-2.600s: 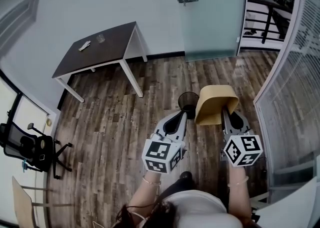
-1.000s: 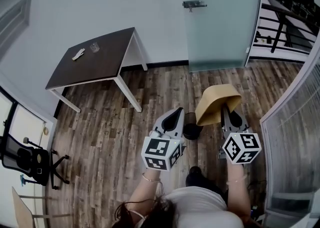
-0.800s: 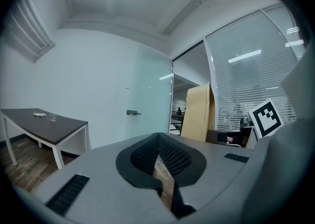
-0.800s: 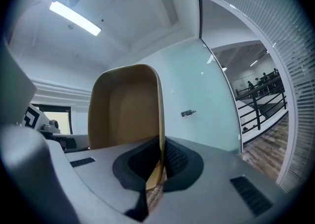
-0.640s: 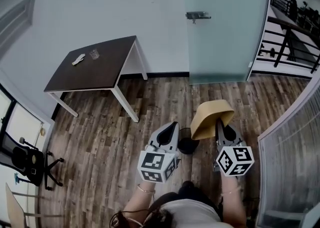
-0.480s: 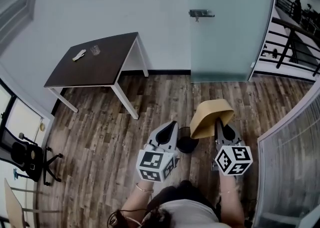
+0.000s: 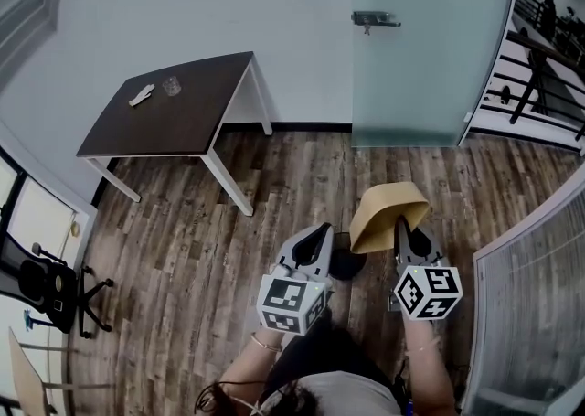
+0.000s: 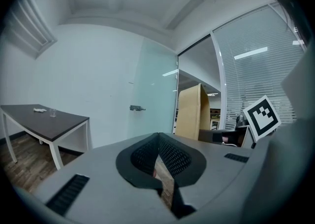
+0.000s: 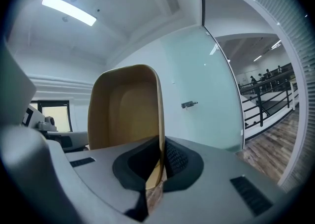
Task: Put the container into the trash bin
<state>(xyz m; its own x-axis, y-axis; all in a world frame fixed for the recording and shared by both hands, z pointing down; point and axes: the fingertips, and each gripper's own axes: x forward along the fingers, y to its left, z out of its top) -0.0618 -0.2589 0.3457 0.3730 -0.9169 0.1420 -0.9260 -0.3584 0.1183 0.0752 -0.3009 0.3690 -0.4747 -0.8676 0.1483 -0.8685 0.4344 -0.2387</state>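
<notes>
Over the wooden floor [image 7: 210,250], the tan fibre container [image 7: 388,208] is clamped by its wall in the right gripper [image 7: 400,224]; the left gripper's [image 7: 320,231] jaws are closed, empty. It should be centred above the black round trash bin [image 7: 347,264] before release.

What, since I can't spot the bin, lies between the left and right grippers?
The black trash bin, beside the held container, in the head view.

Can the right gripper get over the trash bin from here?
Probably yes: the trash bin stands on the floor just beside the right gripper, whose jaws clamp the container. Nothing stands between them; the left gripper is aside.
</notes>
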